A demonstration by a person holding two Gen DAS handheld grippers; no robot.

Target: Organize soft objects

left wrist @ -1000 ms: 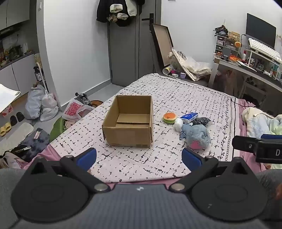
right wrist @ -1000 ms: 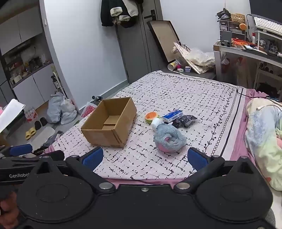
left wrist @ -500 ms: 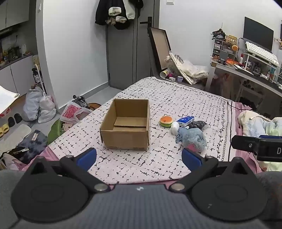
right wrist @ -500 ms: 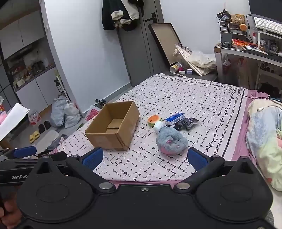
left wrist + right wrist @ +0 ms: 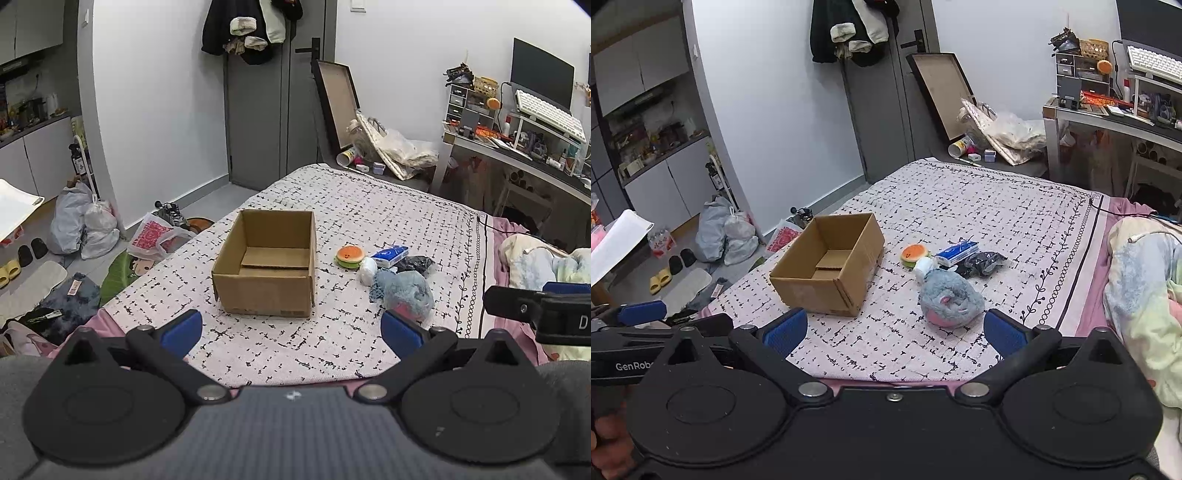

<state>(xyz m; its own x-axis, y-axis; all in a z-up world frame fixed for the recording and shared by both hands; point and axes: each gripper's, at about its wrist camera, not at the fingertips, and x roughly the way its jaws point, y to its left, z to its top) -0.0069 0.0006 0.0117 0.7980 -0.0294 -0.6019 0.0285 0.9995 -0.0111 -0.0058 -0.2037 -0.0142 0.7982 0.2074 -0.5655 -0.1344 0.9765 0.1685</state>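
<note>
An open, empty cardboard box stands on the patterned bedspread. To its right lie a grey-blue plush, a burger-shaped squishy, a small white soft item, a blue tissue pack and a black bundle. My left gripper is open, short of the box. My right gripper is open too, short of the plush. Both hold nothing.
The bedspread ends at a near edge just ahead of both grippers. Crumpled bedding lies at the right. Bags and shoes clutter the floor at the left. A desk stands at the back right.
Both grippers have pulled back and risen a little, so the box and the soft items look smaller and farther away. The jaws stayed open.
</note>
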